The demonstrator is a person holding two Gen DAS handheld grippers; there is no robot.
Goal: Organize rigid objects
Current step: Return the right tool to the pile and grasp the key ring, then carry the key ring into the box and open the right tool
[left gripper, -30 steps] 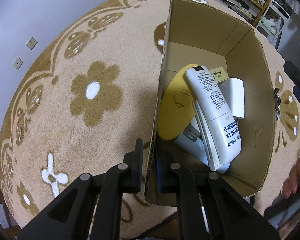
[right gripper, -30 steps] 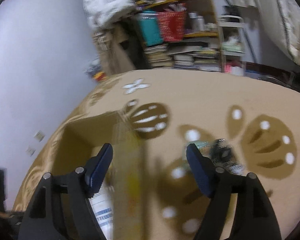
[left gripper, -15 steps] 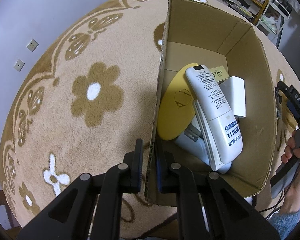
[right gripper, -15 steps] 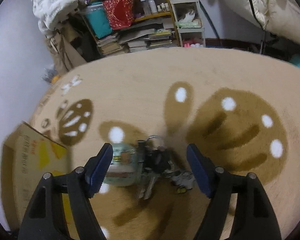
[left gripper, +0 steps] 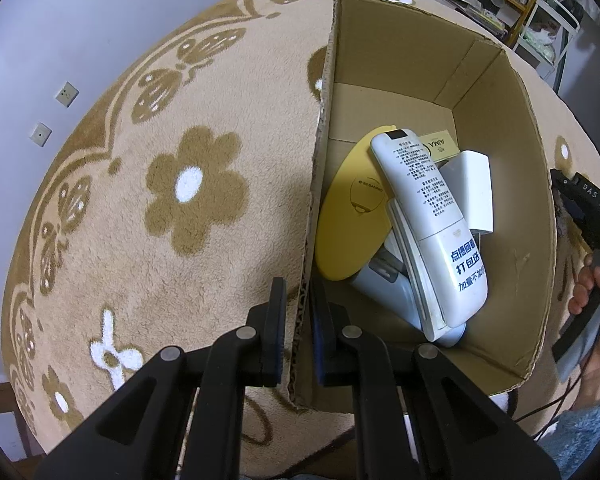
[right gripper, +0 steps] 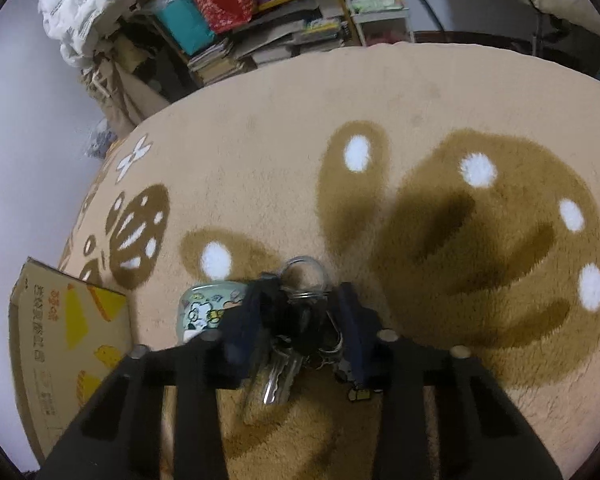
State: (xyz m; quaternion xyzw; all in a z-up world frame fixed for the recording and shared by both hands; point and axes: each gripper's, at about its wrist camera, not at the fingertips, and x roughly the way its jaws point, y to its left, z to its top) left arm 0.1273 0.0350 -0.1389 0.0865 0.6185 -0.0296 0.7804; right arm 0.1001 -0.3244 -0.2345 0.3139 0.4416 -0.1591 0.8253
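My left gripper is shut on the near left wall of the open cardboard box. A white remote, a yellow disc and a white adapter lie in the box. On the carpet to the right of the box, my right gripper points down over a bunch of keys. Its jaws are closing and both pads sit against the black fob and ring. A small teal tin with cartoon print lies just left of the keys, partly hidden by the left finger.
The beige carpet with brown flowers covers a round surface. The box's printed outer side stands left of my right gripper. Cluttered shelves and a white bundle lie beyond the far edge. A hand holds the right gripper's grip.
My right gripper swung from above the box to the keys, came down over them, and its jaws narrowed onto the bunch. The left gripper and the box stayed put.
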